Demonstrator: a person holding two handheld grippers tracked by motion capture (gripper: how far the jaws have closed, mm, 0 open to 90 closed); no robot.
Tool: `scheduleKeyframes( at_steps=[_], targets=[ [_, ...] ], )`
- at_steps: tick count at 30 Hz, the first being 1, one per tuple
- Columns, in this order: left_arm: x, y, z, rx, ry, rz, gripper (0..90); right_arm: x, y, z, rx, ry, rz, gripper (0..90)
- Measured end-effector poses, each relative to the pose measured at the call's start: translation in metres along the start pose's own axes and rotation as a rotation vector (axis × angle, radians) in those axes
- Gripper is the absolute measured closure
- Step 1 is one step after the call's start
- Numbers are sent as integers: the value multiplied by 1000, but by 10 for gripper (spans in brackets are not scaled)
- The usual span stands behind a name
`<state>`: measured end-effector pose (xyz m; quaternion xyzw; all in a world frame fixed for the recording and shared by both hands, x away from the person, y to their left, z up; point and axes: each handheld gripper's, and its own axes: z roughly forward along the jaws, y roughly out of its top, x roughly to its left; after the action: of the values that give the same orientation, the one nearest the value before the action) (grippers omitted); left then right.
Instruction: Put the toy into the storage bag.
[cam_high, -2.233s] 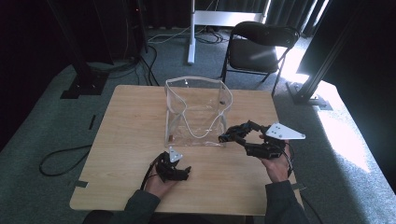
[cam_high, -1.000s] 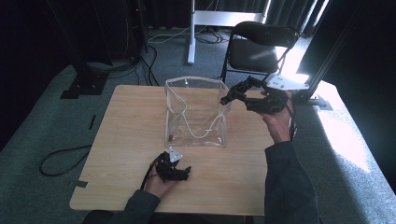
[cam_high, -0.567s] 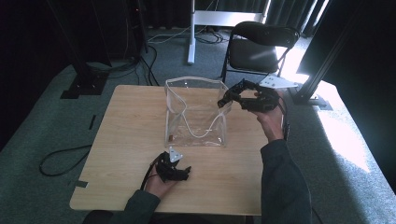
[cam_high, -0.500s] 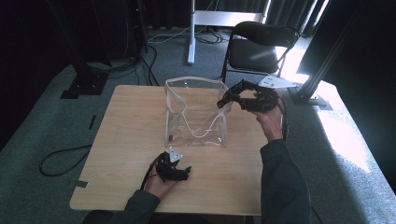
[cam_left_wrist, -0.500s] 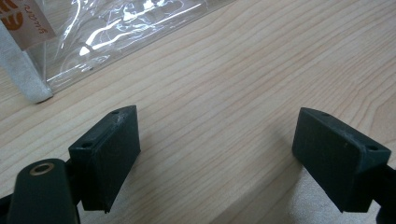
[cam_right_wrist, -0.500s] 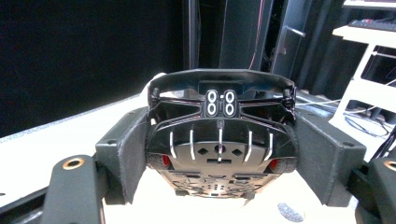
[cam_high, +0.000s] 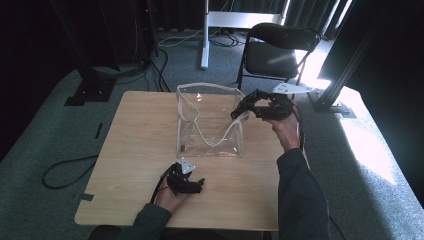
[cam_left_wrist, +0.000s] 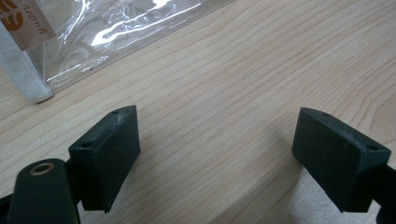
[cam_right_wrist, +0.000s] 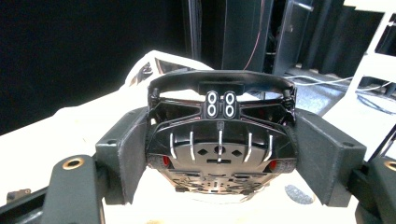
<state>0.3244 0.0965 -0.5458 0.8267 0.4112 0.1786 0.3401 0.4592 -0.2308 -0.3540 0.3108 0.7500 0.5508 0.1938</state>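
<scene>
Toy car (cam_right_wrist: 219, 149) is clamped in right gripper (cam_high: 248, 106), now carried from near table to bag (cam_high: 210, 122) rim; drop-in is next. Left gripper (cam_left_wrist: 219, 154) is held open.

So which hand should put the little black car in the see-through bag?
Right. The right gripper already grips the black toy car at the clear bag's top edge. The left gripper rests open and empty on the table.

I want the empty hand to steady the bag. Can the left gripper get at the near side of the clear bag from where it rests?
Probably yes. The left gripper rests on the table with open, empty jaws, and only bare wood lies between it and the clear bag.
</scene>
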Motion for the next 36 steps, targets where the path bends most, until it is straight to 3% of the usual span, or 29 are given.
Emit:
scheduleKeyframes(
  at_steps=[11, 36],
  targets=[
    [0, 0, 0, 1, -1, -1, 152, -9, -16, 14, 57, 10, 45, 250],
    [0, 0, 0, -2, 0, -4, 152, -19, -31, 24, 104, 9, 93, 252]
  ],
)
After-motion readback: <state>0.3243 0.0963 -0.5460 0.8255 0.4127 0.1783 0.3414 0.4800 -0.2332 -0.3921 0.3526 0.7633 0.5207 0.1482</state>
